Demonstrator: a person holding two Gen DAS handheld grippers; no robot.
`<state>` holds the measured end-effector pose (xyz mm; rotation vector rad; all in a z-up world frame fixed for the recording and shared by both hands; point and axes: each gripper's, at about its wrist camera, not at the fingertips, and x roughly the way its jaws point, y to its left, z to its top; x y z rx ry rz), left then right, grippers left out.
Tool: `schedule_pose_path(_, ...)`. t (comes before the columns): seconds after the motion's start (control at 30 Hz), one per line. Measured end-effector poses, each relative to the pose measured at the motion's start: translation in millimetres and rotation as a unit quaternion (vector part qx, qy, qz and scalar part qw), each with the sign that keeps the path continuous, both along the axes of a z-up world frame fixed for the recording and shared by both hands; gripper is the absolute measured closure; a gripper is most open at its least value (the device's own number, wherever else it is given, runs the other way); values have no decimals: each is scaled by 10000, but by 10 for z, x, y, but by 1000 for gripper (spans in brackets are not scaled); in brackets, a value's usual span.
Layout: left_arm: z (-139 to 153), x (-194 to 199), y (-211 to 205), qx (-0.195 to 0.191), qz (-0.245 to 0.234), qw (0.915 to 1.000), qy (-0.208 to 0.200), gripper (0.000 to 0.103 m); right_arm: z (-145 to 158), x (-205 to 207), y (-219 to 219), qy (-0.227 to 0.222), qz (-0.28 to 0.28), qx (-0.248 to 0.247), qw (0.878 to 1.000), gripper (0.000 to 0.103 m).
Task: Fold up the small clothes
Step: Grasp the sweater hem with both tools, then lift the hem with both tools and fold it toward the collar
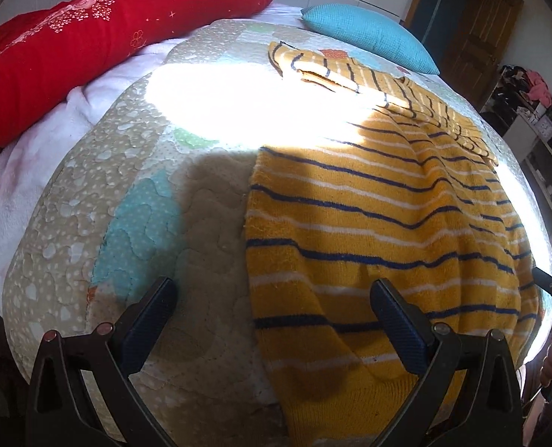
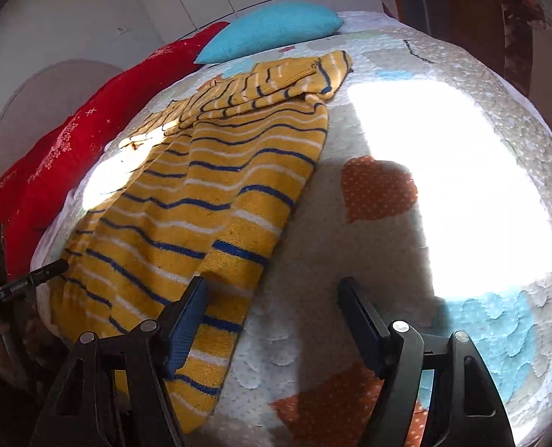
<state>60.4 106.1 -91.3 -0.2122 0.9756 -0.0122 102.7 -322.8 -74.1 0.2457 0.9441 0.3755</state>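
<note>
A yellow knit sweater [image 1: 380,231] with blue and white stripes lies spread on the quilted bed, its sleeves folded across the far end. It also shows in the right wrist view [image 2: 201,193]. My left gripper [image 1: 274,298] is open and empty, low over the sweater's near left edge, with the hem between its fingers. My right gripper [image 2: 272,298] is open and empty over the sweater's near right edge; its left finger [image 2: 186,316] is above the fabric. Each gripper's tip shows at the edge of the other view.
The patchwork quilt [image 1: 156,201] covers the bed, with bright sunlit patches. A red pillow [image 1: 89,44] and a turquoise pillow [image 1: 369,33] lie at the far end. A door and cluttered shelves [image 1: 529,104] stand to the right of the bed.
</note>
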Motion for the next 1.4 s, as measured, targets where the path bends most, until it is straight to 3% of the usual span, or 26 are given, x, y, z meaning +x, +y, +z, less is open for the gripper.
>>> schedule_pose_path(0.1, 13, -40, -32, -457, -185, 9987, -115, 0, -85, 20, 122, 176, 286, 746, 9967, 25)
schedule_pose_path(0.23, 32, -53, -104, -1109, -468, 9926, -183, 0, -124, -38, 314, 79, 443, 1024, 9937, 25)
schedule_pose_path(0.4, 33, -46, -295, -1370, -788, 9874, -116, 6, -180, -231, 416, 115, 536, 1545, 9865, 26)
schedule_pose_path(0.47, 24, -63, -363, -1303, -842, 9879, -89, 19, -173, -322, 476, 54, 532, 1442, 9881, 27)
schedule_pose_path(0.53, 5, -59, -406, -1132, -747, 9908, 25, 59, -170, -358, 527, 35, 454, 1322, 9902, 38)
schedule_pose_path(0.57, -1, -46, -398, -1049, -644, 9924, 83, 68, -178, -355, 550, 48, 386, 1260, 9913, 46)
schedule_pose_path(0.6, -3, -23, -378, -1043, -543, 9929, 148, 84, -192, -332, 554, 100, 295, 1198, 9923, 64)
schedule_pose_path(0.63, -10, 8, -335, -1079, -438, 9929, 238, 90, -213, -295, 548, 178, 190, 1155, 9930, 84)
schedule_pose_path(0.7, 0, 49, -261, -1313, -315, 9902, 362, 92, -246, -198, 473, 332, 107, 1368, 9900, 92)
schedule_pose_path(0.8, 109, -18, -280, -1114, -278, 9930, 274, 93, -242, -148, 338, 484, 104, 1810, 9822, 93)
schedule_pose_path(0.97, 392, -387, -312, -956, -356, 9948, -9, 96, -71, -395, 76, 443, 228, 2180, 9747, 94)
schedule_pose_path(1.07, 496, -679, -316, -1093, -453, 9930, -78, 96, 11, -624, -77, 423, 257, 2328, 9713, 94)
schedule_pose_path(1.23, 309, -956, -389, -1039, -454, 9935, 134, 96, -135, -922, -125, 661, 249, 2159, 9739, 94)
schedule_pose_path(1.4, 225, -852, -304, -1197, -374, 9918, 253, 96, -207, -813, -101, 719, 133, 2216, 9724, 93)
